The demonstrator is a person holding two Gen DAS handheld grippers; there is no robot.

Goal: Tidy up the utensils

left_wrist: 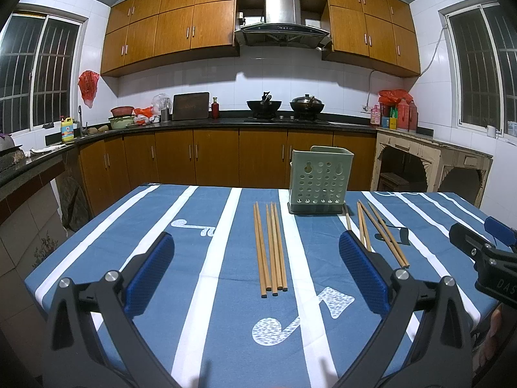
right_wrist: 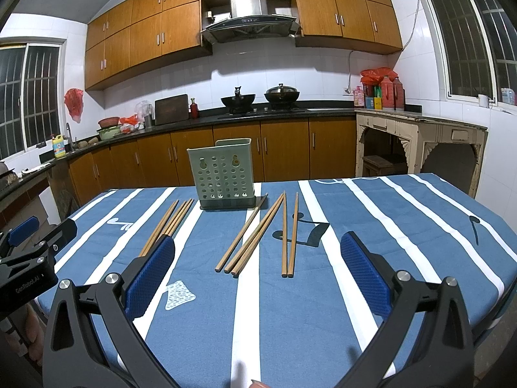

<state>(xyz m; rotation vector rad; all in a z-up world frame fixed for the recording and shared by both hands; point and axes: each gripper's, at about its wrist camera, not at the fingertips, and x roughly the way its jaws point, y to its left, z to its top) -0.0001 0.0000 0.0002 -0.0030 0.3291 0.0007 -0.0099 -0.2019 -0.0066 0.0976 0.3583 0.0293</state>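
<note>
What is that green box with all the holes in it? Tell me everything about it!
The green utensil holder looks like pale green plastic. It is a tall, open-topped box whose front wall has rows of round holes and two keyhole-shaped hanging slots near the top. It stands upright in a darker base tray on the blue striped tablecloth, near the far edge. Nothing shows above its rim. Wooden chopsticks lie either side; one chopstick reaches its base.
</note>
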